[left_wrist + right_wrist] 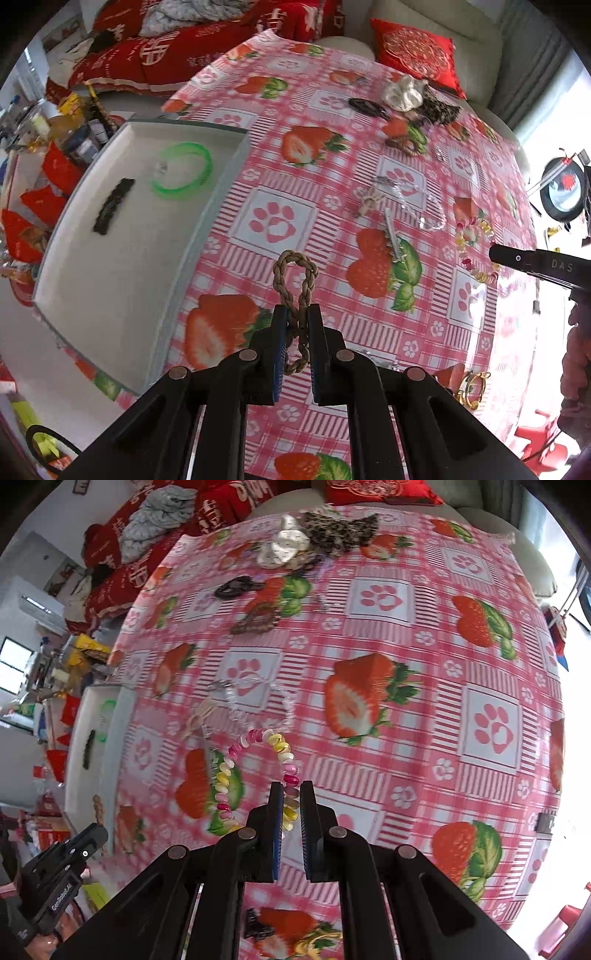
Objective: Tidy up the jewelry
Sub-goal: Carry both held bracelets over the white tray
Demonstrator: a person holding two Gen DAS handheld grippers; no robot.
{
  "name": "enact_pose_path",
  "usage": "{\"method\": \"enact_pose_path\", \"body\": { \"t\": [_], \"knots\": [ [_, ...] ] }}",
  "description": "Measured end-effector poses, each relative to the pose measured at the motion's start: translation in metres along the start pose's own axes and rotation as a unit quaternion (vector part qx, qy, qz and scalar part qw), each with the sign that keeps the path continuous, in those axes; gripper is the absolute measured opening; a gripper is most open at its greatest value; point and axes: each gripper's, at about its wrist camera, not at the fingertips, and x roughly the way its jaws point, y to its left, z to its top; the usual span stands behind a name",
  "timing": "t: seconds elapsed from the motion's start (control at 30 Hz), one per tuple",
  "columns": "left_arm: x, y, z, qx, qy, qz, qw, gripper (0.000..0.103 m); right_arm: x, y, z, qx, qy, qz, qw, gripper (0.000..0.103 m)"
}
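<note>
Two pieces are pinched at once, so either could slip. From the left wrist, the left gripper (297, 323) has its jaws closed on a braided tan rope bracelet (295, 280), a twisted loop hanging clear of the desk, right of the shallow white tray (122, 266); gripped at one thin strand, it could slide out or swing wide of the tray's rim. That tray already holds a translucent green bangle (183, 171) and a dark ridged hair clip (112, 205). From the right wrist, the right gripper (291, 797) clamps a springy pink-and-yellow coiled plastic band (255, 766), well right of the tray; its slick coils may stretch and spring free.
</note>
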Motion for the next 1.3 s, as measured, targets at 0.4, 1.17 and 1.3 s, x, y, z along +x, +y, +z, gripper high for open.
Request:
{"method": "enact_pose_path", "body": {
  "t": [0.4, 1.17, 1.3],
  "knots": [
    [-0.022, 0.078, 0.015, -0.024, -0.029, 0.011, 0.9992, 0.017, 0.008, 0.089, 0.014, -0.036, -0.006, 0.040, 0.999, 0.009],
    [0.035, 0.222, 0.016, -0.054, 0.011, 0.074, 0.9957, 0.017, 0.130, 0.310, 0.005, -0.145, 0.085, 0.082, 0.982, 0.009],
    [0.047, 0.227, 0.019, -0.054, 0.017, 0.080, 0.9952, 0.017, 0.156, 0.316, 0.002, -0.138, 0.104, 0.066, 0.983, 0.009]
  ]
}}
